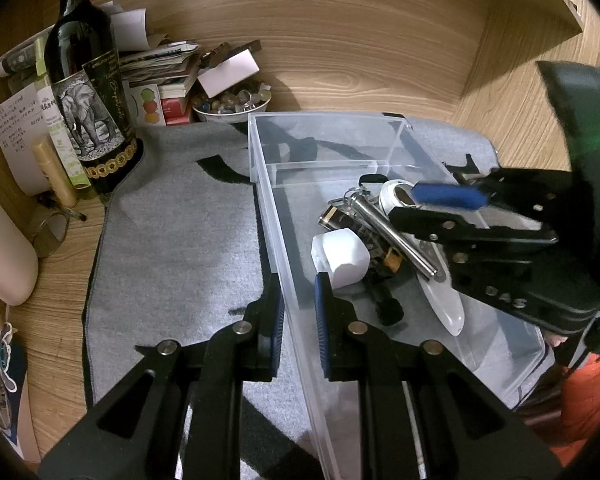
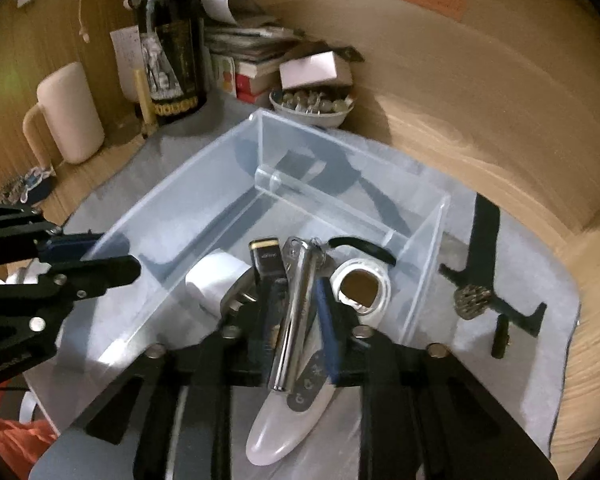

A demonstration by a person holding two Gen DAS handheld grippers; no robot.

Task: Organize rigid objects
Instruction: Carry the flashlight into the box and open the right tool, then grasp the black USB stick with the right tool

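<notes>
Centrally, on the grey mat (image 1: 172,240): a clear bin (image 1: 380,118), with a divider across its far end and a pile of hard items in the near compartment.

At the bin's side wall, the left gripper (image 1: 298,312): jaws narrow, one finger outside the wall and one inside. Cannot tell whether actually pinching the wall or merely bracketing it.

Over the pile inside the bin, the right gripper (image 2: 296,320): jaws narrow, a finger on each side of the steel tube (image 2: 296,308). Cannot tell whether clamped; blurred there.

Hinges on this, by my reading: long axis of the tube roughly in line with the right fingers, so closing across its width, not its length. Far nearer the right gripper than the left.

Beneath and beside the tube, still inside the bin: a white oblong piece (image 2: 284,432), a white block (image 1: 340,256), a white ring (image 2: 362,288).

Outside the bin, on the mat beyond its end wall on the right gripper's side: a knobbly metal piece (image 2: 470,300) and a small dark stick (image 2: 500,336), probably next to collect.
</notes>
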